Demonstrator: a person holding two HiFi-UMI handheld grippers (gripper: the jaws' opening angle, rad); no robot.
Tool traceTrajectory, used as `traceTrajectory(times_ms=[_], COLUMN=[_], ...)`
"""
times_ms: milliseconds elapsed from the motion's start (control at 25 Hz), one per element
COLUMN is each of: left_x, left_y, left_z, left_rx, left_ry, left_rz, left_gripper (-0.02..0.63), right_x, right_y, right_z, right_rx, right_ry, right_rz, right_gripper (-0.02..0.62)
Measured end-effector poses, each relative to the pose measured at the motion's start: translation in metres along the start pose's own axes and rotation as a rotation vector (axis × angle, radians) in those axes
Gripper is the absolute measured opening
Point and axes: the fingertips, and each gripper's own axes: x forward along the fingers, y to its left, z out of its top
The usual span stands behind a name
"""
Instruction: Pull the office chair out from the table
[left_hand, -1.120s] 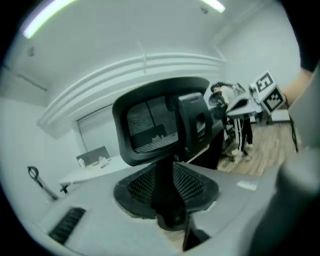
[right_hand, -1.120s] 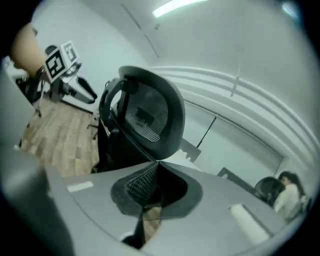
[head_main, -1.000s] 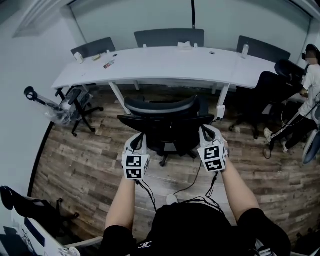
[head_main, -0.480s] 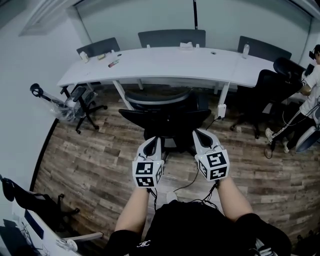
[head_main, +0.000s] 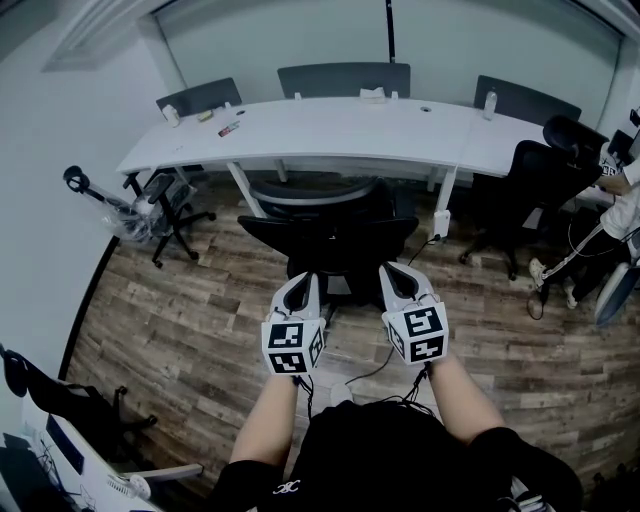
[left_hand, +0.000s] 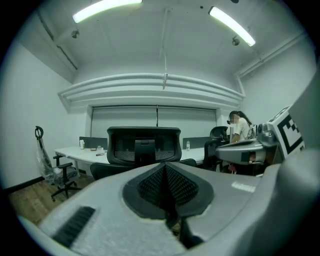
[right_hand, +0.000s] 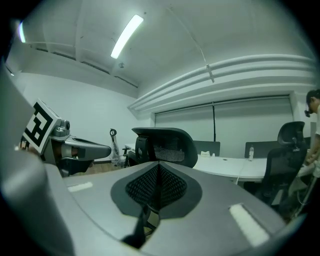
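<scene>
Head view: both arms reach forward. The left gripper and right gripper are side by side, near each other, tips toward the back of the black office chair. From above, it is unclear whether the tips touch the backrest.

The chair stands in front of the person, on the near side of the long white table. Its back faces the person and its far part reaches the table's near edge. It sits on a wood-plank floor. A cable runs over the floor between the arms.

Left gripper view: jaws pressed together, mesh pads meeting, nothing between them. The chair's backrest and headrest show upright beyond the tips, clear of the pads. This view alone shows the right gripper from the side, with its marker cube. A person is behind it.

Right gripper view: jaws likewise closed on nothing. The chair appears at a slant past the tips. The left gripper's cube shows at the left edge.

Only the gripper views show the ceiling strip lights.

Only the head view shows the room layout:
- a small chair at the table's left end
- dark chairs at its right end
- a bottle on the tabletop
</scene>
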Motion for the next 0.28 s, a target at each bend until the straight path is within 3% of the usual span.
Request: traceTrajectory(times_ms=[280], left_x=[-0.0003], left_y=[0.0008], left_z=[0.0014], left_rx=[-0.003], left_ry=[0.002], left_rz=[0.009], left_gripper=[0.011], right_x=[0.001], right_y=[-0.0013], right_z=[0.0006], right_rx=[-0.013], right_ry=[0.003], right_rz=[-0.01], right_gripper=[0.006])
